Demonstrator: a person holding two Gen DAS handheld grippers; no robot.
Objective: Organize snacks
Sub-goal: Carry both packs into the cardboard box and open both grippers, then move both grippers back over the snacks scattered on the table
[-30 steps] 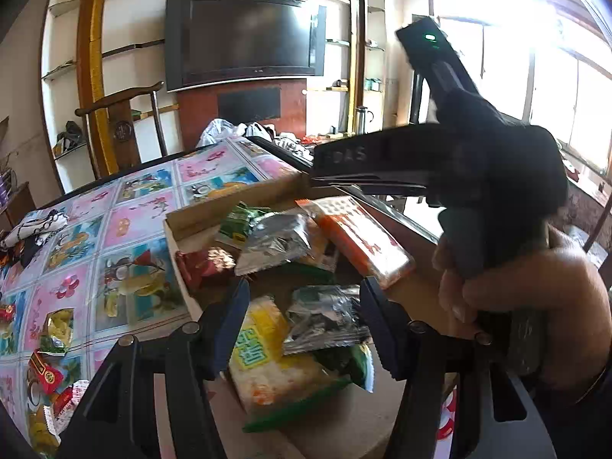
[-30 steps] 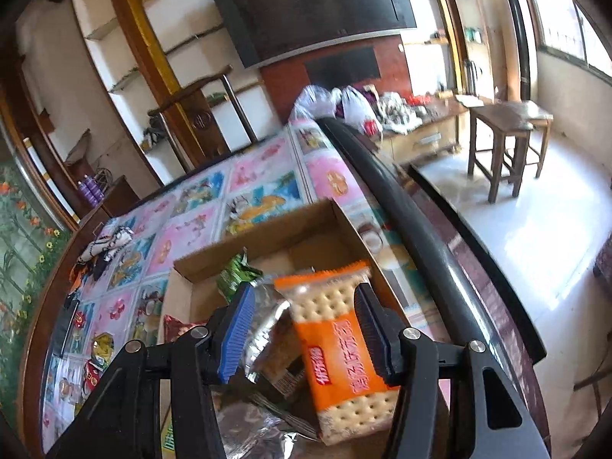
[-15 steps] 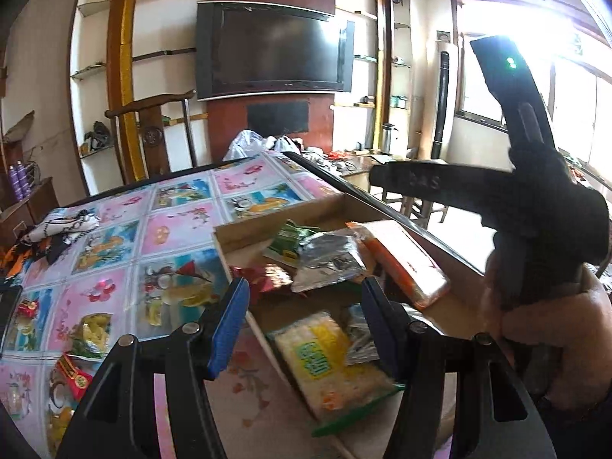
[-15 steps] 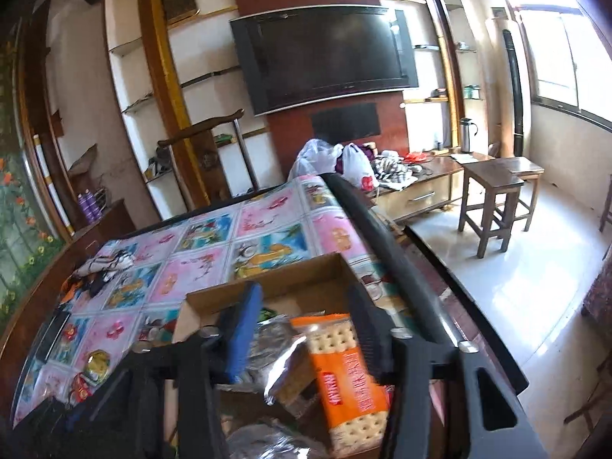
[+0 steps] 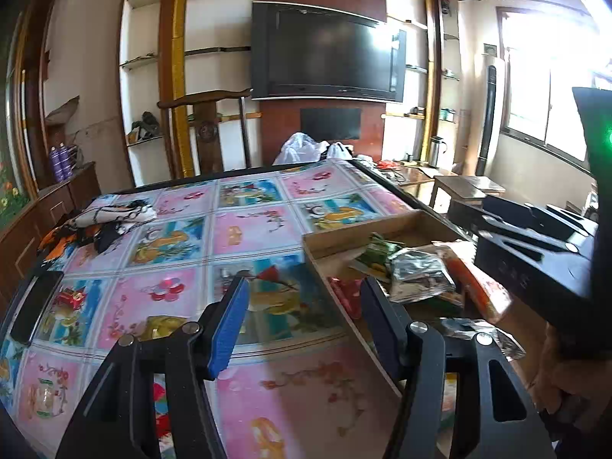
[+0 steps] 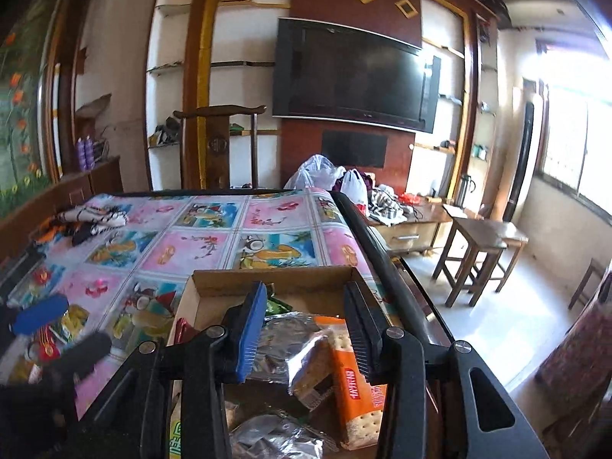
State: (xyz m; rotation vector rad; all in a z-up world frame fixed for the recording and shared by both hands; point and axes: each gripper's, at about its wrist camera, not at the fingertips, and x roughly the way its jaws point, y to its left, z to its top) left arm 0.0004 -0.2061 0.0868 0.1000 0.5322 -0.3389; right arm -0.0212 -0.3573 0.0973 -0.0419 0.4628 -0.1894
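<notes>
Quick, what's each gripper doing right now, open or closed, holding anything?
Left gripper: open, holding nothing, above the table's edge beside the cardboard box.
Right gripper: open, holding nothing, over the orange cracker pack.

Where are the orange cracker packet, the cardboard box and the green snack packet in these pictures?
orange cracker packet (image 6: 354, 378): right wrist view, on its orange printed front.
cardboard box (image 6: 275, 285): right wrist view, on its far inner wall.
green snack packet (image 5: 376, 250): left wrist view, on its crumpled top.
</notes>
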